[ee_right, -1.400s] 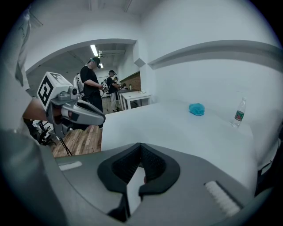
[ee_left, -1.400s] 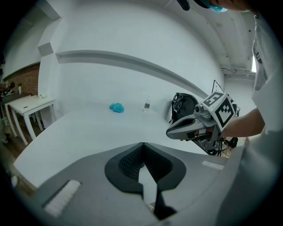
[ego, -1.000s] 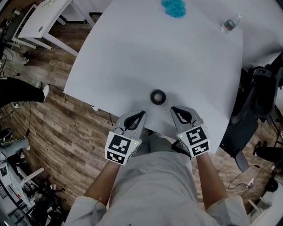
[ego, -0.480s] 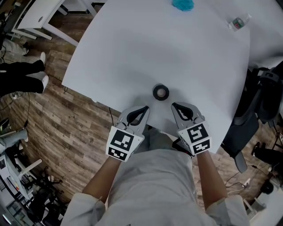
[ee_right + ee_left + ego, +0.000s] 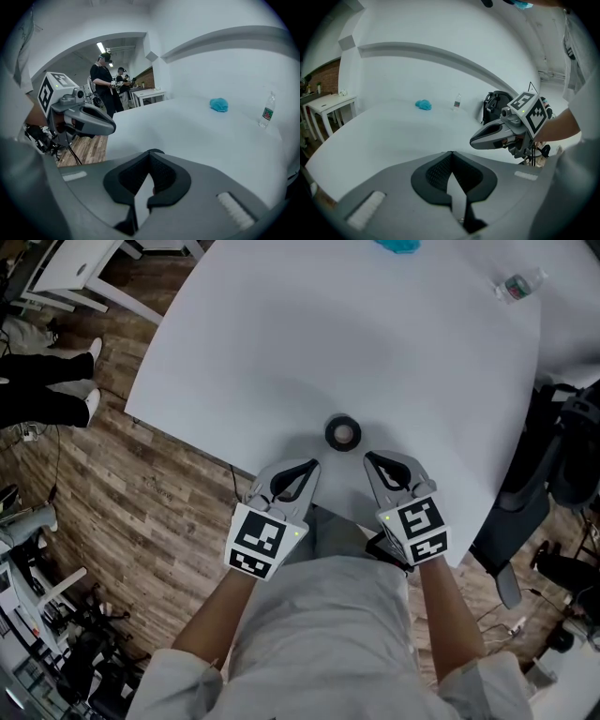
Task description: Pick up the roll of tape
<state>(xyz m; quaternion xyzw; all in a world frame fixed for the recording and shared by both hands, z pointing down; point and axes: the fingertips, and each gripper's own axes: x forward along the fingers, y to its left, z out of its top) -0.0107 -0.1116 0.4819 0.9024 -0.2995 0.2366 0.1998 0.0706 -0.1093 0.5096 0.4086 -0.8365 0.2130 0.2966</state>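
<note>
At near edge of surface (image 5: 281,352), close to body: left gripper (image 5: 307,467) and right gripper (image 5: 371,459), both with fingers pinched together, nothing in them. Just past tips, between them: roll of tape (image 5: 342,433), lying flat, untouched. Reckon approach step; next, spread one set of fingers, drop over rim. Far end: bottle (image 5: 517,285), blue blob (image 5: 398,244).

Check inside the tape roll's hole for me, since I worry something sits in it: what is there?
Inside the roll of tape only a pale patch shows, seemingly the white table. What lies under the dark ring itself is covered.
</note>
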